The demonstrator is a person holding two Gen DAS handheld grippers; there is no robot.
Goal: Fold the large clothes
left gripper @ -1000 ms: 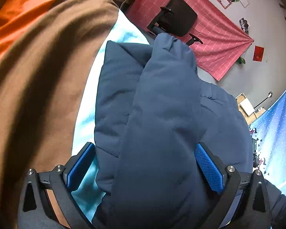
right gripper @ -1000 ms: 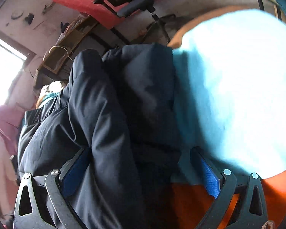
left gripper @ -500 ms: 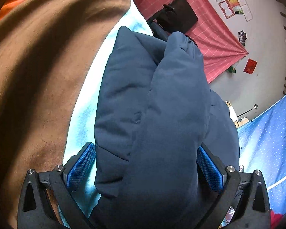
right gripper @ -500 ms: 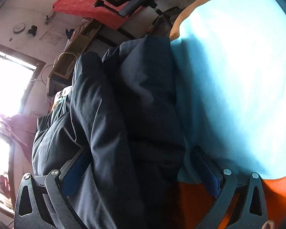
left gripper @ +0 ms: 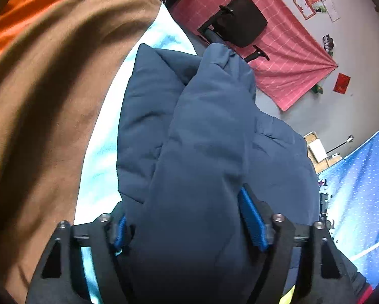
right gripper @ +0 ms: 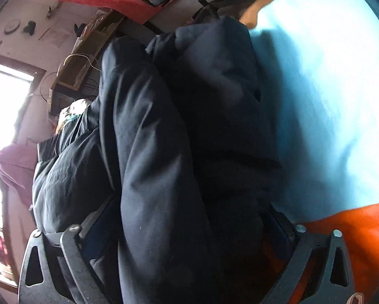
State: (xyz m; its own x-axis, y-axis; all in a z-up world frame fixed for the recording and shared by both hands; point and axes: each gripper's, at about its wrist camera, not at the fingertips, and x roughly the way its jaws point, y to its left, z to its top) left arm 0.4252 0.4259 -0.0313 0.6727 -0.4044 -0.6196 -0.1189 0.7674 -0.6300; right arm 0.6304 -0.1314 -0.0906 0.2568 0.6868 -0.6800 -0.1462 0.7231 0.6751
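The padded jacket (left gripper: 209, 136) lies on the sheet (left gripper: 101, 157), a blanket (left gripper: 50, 96) to its left.

Grey wall (left gripper: 323, 116), pink grid cloth (left gripper: 285, 58), black office chair (left gripper: 242, 20), bright window (right gripper: 2, 106), wooden shelf (right gripper: 88, 50)

A navy padded jacket (left gripper: 204, 136) lies bunched on a pale blue sheet (left gripper: 101, 152), one puffy sleeve folded lengthwise over its body. Its fabric is smooth and softly creased. The sheet shows bare along one side of the jacket (right gripper: 164, 152).
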